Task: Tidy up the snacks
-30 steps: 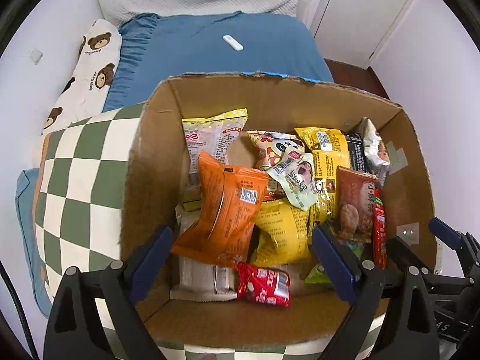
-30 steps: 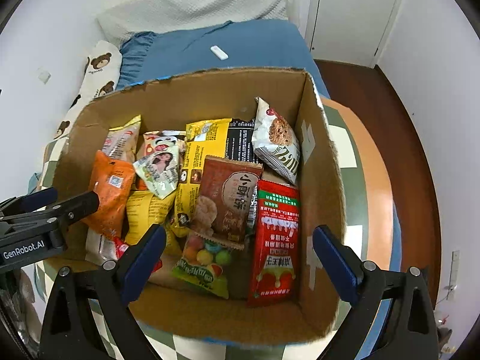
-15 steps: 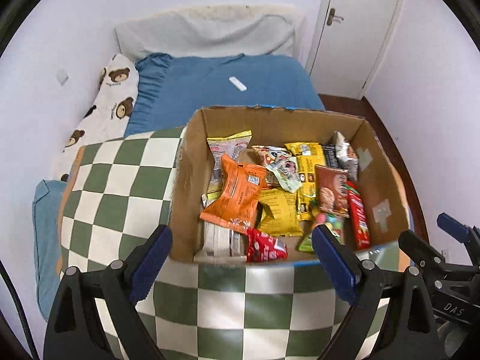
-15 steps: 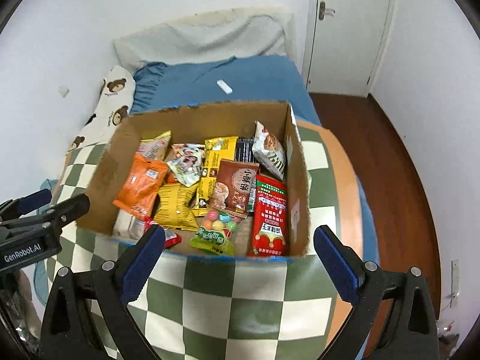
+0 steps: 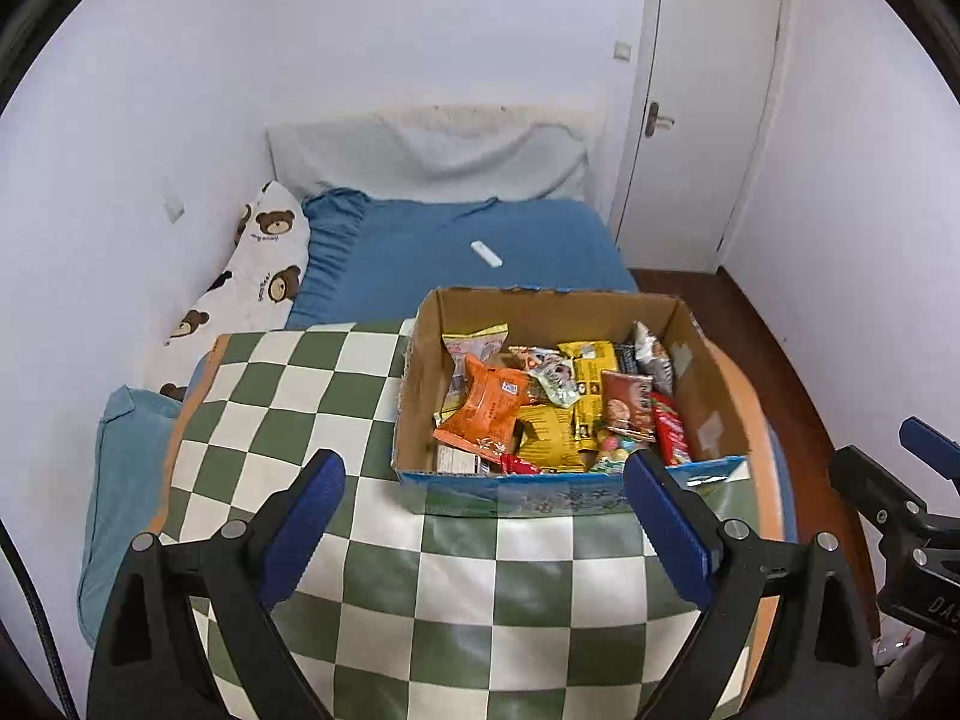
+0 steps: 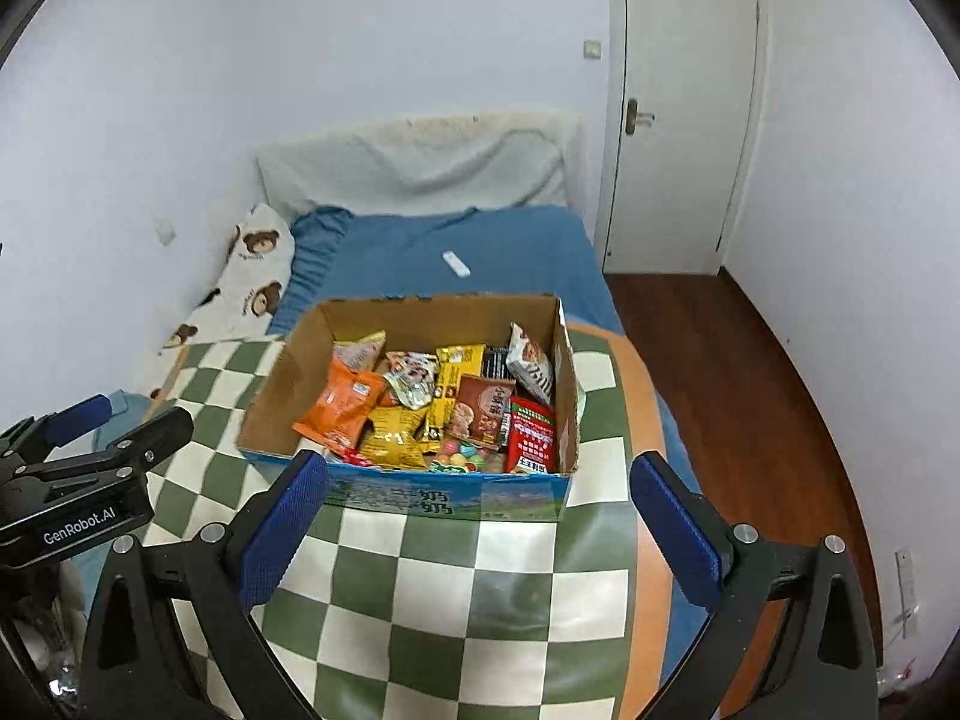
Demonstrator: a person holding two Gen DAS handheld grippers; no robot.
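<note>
**Snack box sits full, both tongs spread and empty**

The cardboard box (image 5: 414, 396) rests on a green-and-white checkered cloth (image 5: 288, 396) covering the near end of the bed (image 5: 420, 246). Inside it lie packed snacks: an orange packet (image 5: 489, 408) at the left, a yellow bag (image 5: 549, 429) beside it, a brown cookie pack (image 6: 483, 408) towards the middle and a red pack (image 6: 531, 435) against the right wall. The left tongs (image 5: 483, 525) hang above the cloth just short of the box, jaws wide apart, holding nothing. The right tongs (image 6: 477, 519) hang likewise, jaws wide apart and empty. A small white remote (image 5: 486, 254) lies on the blue sheet beyond the box, and a bear-print pillow (image 5: 264, 276) lines the wall.
</note>
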